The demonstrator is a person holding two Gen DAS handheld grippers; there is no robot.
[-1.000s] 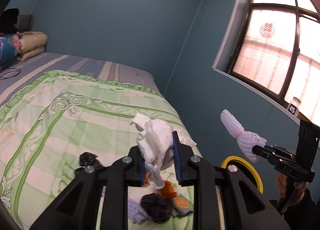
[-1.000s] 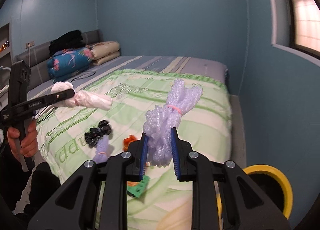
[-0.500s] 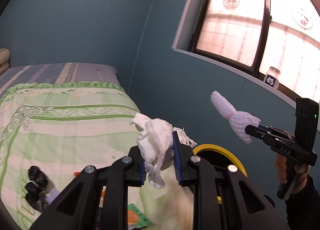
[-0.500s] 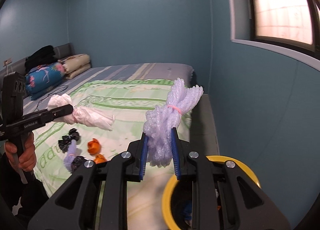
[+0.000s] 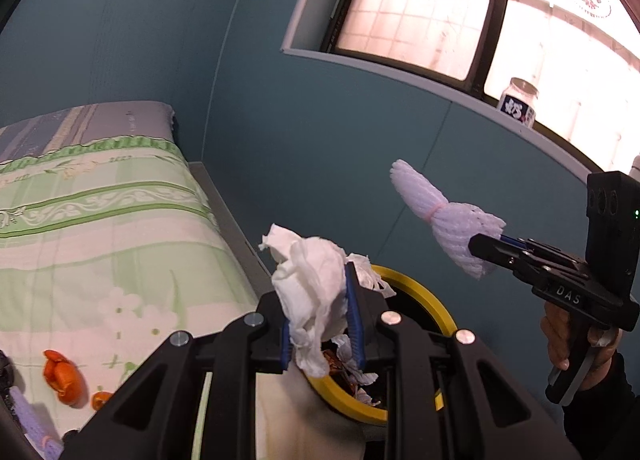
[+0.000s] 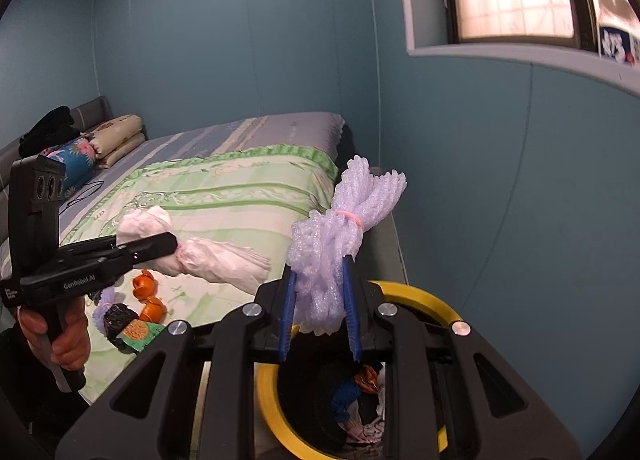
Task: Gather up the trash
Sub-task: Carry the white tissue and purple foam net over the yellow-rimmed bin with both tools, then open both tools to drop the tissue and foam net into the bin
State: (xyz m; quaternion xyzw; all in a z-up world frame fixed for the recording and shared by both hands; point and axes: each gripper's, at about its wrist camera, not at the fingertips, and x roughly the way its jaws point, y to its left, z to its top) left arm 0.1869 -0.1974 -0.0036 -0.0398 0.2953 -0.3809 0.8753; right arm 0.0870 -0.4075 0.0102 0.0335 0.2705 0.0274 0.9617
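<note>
Carrying step: left gripper (image 5: 320,310) clamped on tissue (image 5: 310,280), right gripper (image 6: 320,312) on foam net (image 6: 332,256); next, release over yellow bin (image 6: 420,294).

Teal walls (image 6: 240,59), bed (image 6: 240,187), bright window (image 5: 440,11).
</note>
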